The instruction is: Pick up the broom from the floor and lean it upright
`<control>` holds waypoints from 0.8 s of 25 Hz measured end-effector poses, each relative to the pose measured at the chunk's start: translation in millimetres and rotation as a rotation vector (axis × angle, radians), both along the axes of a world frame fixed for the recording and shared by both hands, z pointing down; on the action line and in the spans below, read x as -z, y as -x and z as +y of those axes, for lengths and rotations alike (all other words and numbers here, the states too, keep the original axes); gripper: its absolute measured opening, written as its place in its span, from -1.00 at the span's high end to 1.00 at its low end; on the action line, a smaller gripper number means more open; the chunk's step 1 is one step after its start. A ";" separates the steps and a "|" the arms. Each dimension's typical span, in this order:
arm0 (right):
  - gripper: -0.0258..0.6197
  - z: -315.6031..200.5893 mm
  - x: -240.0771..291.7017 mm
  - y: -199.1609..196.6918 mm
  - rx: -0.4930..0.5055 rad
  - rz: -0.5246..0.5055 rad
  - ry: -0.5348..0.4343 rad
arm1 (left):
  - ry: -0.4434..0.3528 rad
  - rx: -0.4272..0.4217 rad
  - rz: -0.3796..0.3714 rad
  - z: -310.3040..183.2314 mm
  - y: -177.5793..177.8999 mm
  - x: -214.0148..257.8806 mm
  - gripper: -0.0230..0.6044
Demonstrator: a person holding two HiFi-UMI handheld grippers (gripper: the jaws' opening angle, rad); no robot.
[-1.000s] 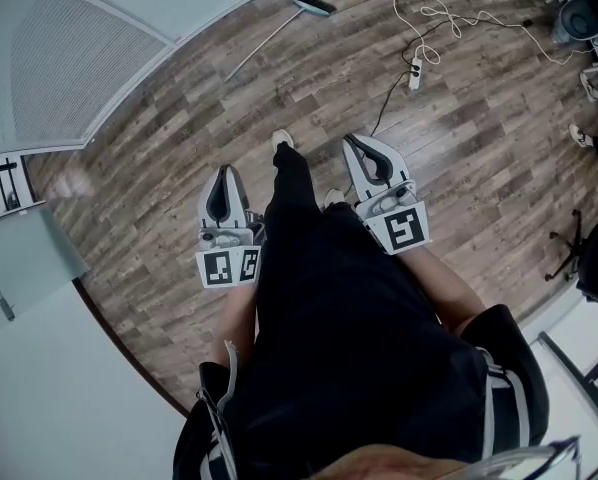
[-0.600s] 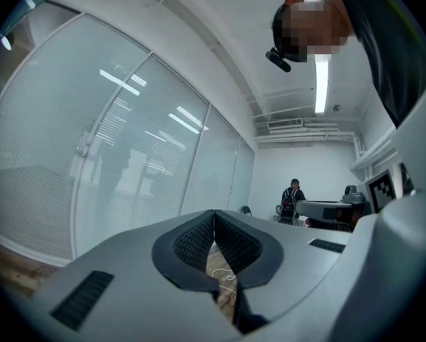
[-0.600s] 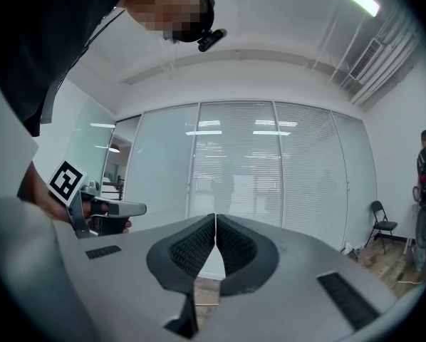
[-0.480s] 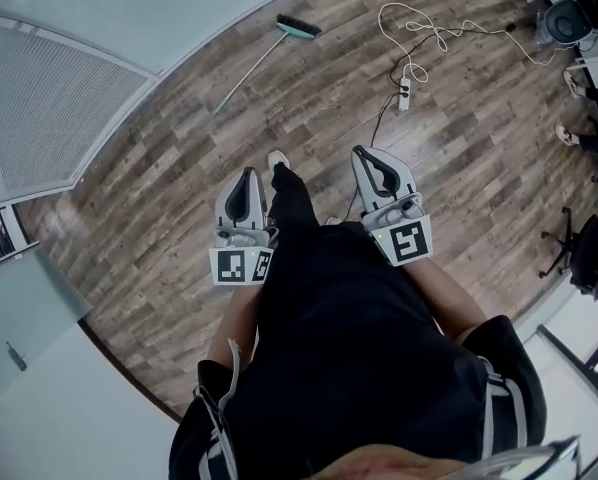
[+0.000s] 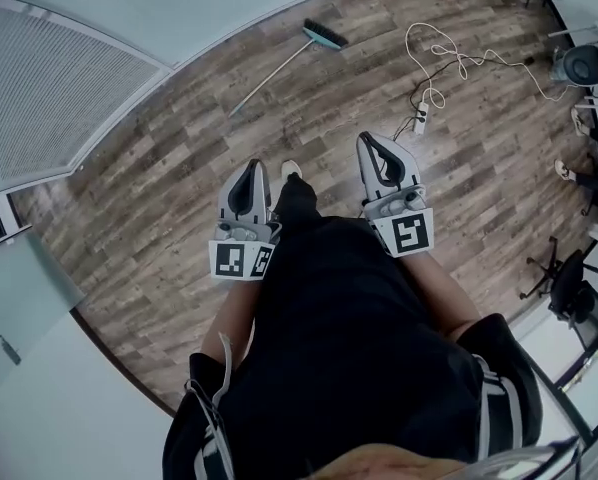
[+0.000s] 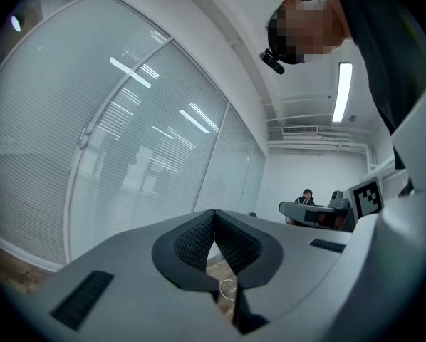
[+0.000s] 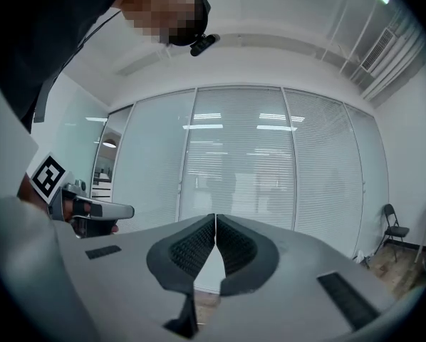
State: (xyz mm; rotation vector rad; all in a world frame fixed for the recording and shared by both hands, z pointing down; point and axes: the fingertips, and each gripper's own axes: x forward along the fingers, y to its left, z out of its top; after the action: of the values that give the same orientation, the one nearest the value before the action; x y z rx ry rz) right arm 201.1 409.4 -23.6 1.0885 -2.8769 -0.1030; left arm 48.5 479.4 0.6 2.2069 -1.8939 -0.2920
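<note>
The broom [image 5: 279, 70] lies flat on the wood floor far ahead of me, near the glass wall; its teal brush head [image 5: 325, 35] points up-right and its thin handle runs down-left. My left gripper [image 5: 254, 165] and right gripper [image 5: 368, 139] are held level in front of the body, either side of a dark trouser leg and well short of the broom. In the left gripper view the left gripper's [image 6: 214, 213] pads meet at the tips with nothing between them. The right gripper [image 7: 215, 217] shows the same in its own view.
A white cable with a power strip [image 5: 419, 120] lies on the floor just ahead of the right gripper. A glass wall with blinds [image 5: 69, 98] curves along the upper left. Office chairs [image 5: 579, 298] and another person's shoe [image 5: 562, 169] are at the right edge.
The person has walked forward across the floor; the broom and the cable sit a little lower and closer in the head view. Both grippers stayed shut in front of the body.
</note>
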 end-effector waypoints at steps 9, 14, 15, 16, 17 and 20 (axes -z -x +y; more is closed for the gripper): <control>0.86 -55.6 12.3 75.5 0.019 -0.131 0.161 | -0.015 0.042 0.050 -42.7 61.6 -2.6 0.86; 0.86 -75.7 7.2 88.9 0.033 -0.128 0.205 | -0.002 0.069 0.053 -59.3 76.9 -5.9 0.86; 0.86 -80.0 5.6 90.1 0.036 -0.123 0.208 | 0.003 0.078 0.051 -62.6 80.2 -7.3 0.86; 0.86 -85.4 3.4 91.3 0.038 -0.118 0.210 | 0.011 0.089 0.049 -66.3 84.1 -9.2 0.86; 0.86 -91.4 0.2 92.6 0.040 -0.114 0.212 | 0.020 0.103 0.046 -70.0 88.1 -11.3 0.86; 0.86 -108.1 -12.0 93.4 0.065 -0.097 0.225 | 0.041 0.147 0.031 -80.0 90.6 -14.8 0.87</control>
State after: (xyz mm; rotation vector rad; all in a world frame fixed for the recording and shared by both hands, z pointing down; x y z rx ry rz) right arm 107.7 301.4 -11.7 0.9850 -2.9176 0.2711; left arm -42.1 399.3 15.5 2.0299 -2.0301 -0.3070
